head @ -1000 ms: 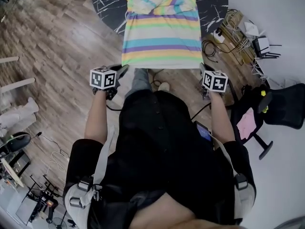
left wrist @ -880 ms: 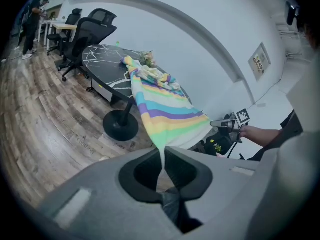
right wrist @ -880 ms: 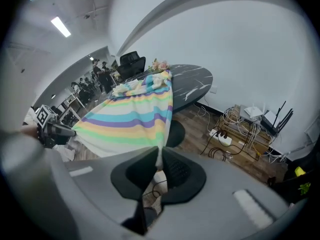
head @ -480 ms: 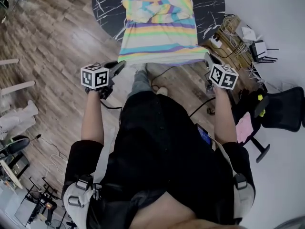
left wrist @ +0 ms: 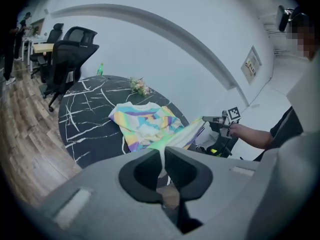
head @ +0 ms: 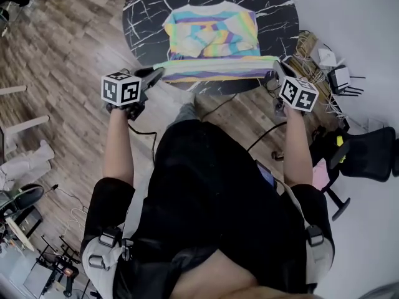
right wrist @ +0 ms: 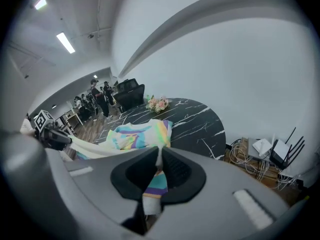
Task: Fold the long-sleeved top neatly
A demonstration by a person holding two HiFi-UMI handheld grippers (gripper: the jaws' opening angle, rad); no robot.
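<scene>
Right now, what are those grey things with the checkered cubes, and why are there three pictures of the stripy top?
There is no robot here. A person holds a claw in each hand. The left claw and the right claw are hand tools with two jaws that pinch. The checkered cubes are part of them.

One picture comes from a camera on the person's head, looking down at both arms. The other two come from a camera riding on each claw, looking along its jaws.

The striped top lies on the round black table, with some flowers at the far side. Each claw is shut on one corner of the top's hem. That lower edge is stretched between the claws and held up off the table, while the rest of the top lies flat.
</scene>
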